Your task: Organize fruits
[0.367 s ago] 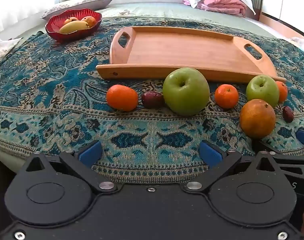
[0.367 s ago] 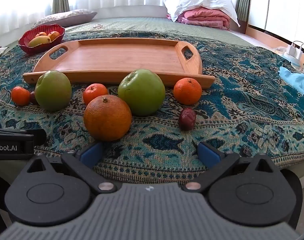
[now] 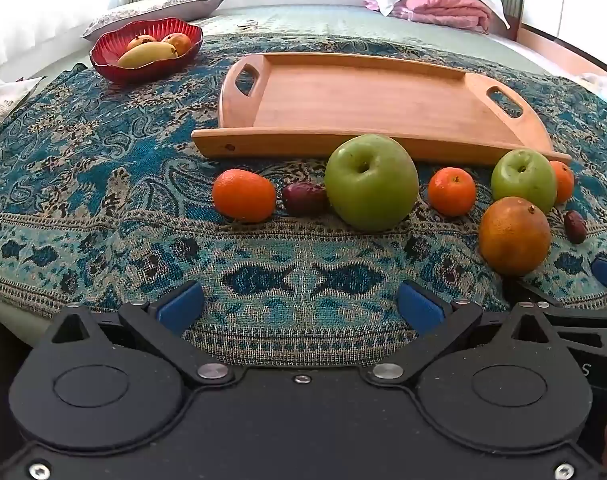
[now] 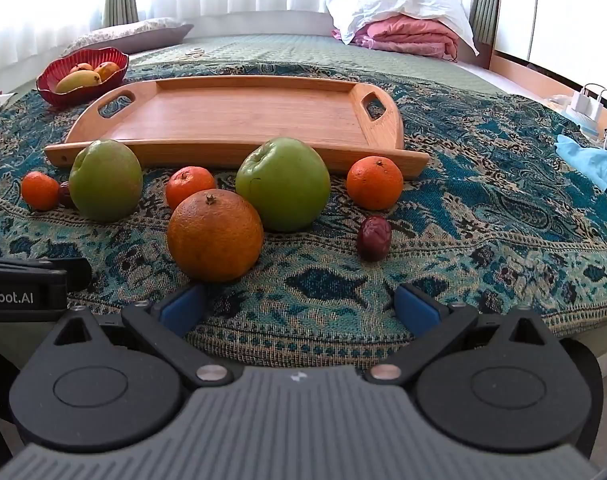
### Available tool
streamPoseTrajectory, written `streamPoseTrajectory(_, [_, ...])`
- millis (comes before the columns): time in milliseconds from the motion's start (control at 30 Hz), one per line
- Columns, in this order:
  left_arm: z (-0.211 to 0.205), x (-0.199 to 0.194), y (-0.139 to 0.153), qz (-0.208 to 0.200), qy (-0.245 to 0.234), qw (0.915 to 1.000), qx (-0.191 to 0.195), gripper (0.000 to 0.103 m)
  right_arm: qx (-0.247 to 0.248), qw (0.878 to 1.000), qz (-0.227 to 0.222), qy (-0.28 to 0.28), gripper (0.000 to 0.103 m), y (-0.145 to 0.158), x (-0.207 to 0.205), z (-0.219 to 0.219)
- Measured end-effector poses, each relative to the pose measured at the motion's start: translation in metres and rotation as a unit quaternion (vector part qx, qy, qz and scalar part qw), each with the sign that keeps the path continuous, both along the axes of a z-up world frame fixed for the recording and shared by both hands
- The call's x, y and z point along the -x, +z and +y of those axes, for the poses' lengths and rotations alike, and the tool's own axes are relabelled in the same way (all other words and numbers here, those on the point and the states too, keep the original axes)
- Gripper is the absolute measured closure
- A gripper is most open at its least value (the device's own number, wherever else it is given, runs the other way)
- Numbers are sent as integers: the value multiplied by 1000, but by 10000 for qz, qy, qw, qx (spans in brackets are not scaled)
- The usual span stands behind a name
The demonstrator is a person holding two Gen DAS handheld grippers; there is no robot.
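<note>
An empty wooden tray lies on the patterned cloth. In front of it sits a row of fruit: two green apples, a large orange, small mandarins, and dark red dates. My left gripper is open and empty, short of the big apple. My right gripper is open and empty, just behind the large orange.
A red bowl with a banana and other fruit stands at the back left. The left gripper's body shows at the right view's left edge. Bedding lies behind; a charger and cables lie at the right.
Both grippers have moved slightly forward and up, so the fruit sits a little lower in view. No fruit has moved.
</note>
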State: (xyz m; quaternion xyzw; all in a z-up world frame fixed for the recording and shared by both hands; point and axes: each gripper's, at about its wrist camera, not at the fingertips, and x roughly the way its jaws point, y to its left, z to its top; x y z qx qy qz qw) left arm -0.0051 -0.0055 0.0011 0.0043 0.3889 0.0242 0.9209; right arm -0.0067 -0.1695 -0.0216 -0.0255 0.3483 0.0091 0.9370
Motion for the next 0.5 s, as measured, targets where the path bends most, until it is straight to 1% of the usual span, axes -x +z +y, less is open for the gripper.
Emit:
streamPoseTrajectory(300, [3,-3,-2,32,-145,9999,-49,0,10,10000,5,3,0,2,-2,-3])
streamPoseTrajectory(500, [3,-4,-2,43,-151,9999,-46,0,11,10000,5,4,0,2,-2,-3])
